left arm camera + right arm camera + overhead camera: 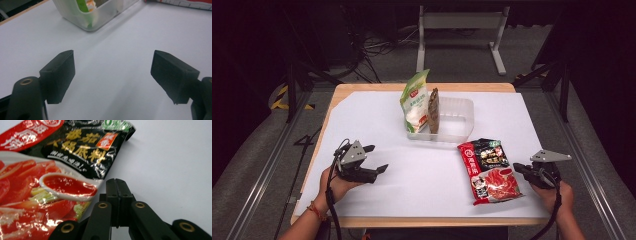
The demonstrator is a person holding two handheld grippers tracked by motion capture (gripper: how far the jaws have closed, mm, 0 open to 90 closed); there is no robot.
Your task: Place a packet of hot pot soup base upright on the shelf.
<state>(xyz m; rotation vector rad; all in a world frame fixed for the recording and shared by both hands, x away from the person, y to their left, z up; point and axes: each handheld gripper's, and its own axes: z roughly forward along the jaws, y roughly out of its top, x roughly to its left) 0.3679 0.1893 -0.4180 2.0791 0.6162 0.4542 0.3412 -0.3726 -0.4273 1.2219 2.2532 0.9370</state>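
Observation:
A red and black sauce packet (489, 170) lies flat on the white sheet at the front right. My right gripper (518, 167) rests at its right edge. In the right gripper view the jaws of this gripper (116, 181) are pressed together, with nothing seen between them, just beside the packet (50, 170). My left gripper (377, 158) hovers low at the front left, pointing right. Its jaws stand wide apart over bare sheet with nothing between them, as the left gripper view (112, 72) shows.
A clear plastic tub (464, 117) stands at the back centre, also seen in the left gripper view (100, 15). A green and white bag (416, 100) and a thin brown packet (434, 110) stand upright in its left end. The white sheet (422, 175) covers the wooden table.

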